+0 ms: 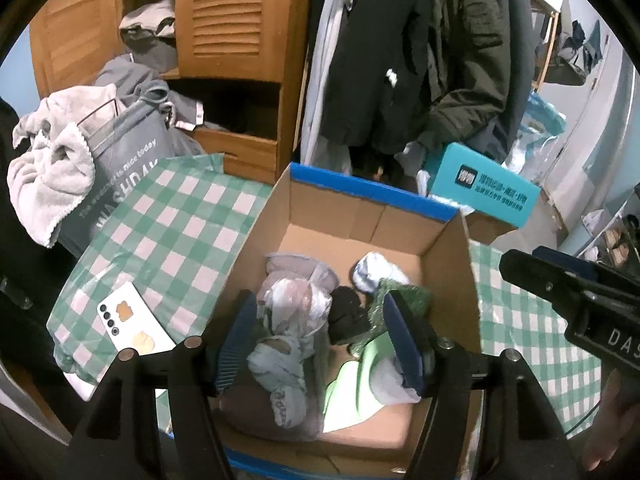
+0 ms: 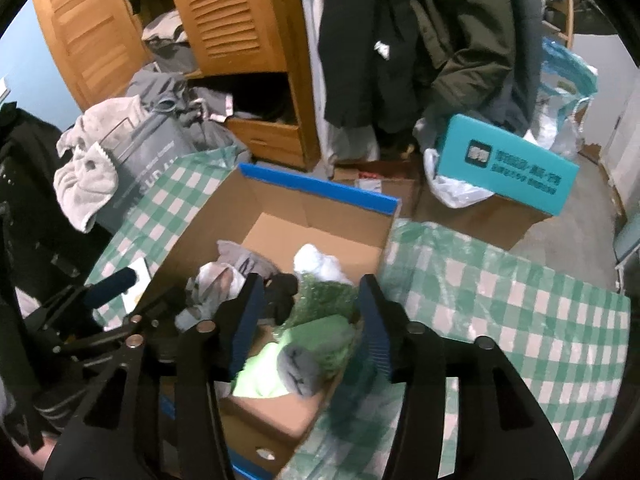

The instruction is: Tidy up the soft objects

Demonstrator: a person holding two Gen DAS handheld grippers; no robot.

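An open cardboard box (image 1: 372, 196) with a blue rim stands on a green-checked cloth (image 1: 180, 220). Soft things lie in it: a pale plastic-wrapped bundle (image 1: 292, 308), a black sock (image 1: 348, 312), a white roll (image 1: 378, 270) and a light green garment (image 1: 356, 384). My left gripper (image 1: 320, 320) is open over the box, with the pale bundle and the black sock below its gap. In the right wrist view my right gripper (image 2: 312, 292) is open above a green bundle (image 2: 324, 296) and a grey sock (image 2: 300, 368) inside the box (image 2: 320, 188).
A white phone (image 1: 132, 320) lies on the cloth left of the box. A grey laundry bag (image 1: 128, 152) draped with a towel stands at the left. Behind are a wooden wardrobe (image 1: 236, 8), hanging coats (image 1: 440, 60) and a teal box (image 1: 484, 192).
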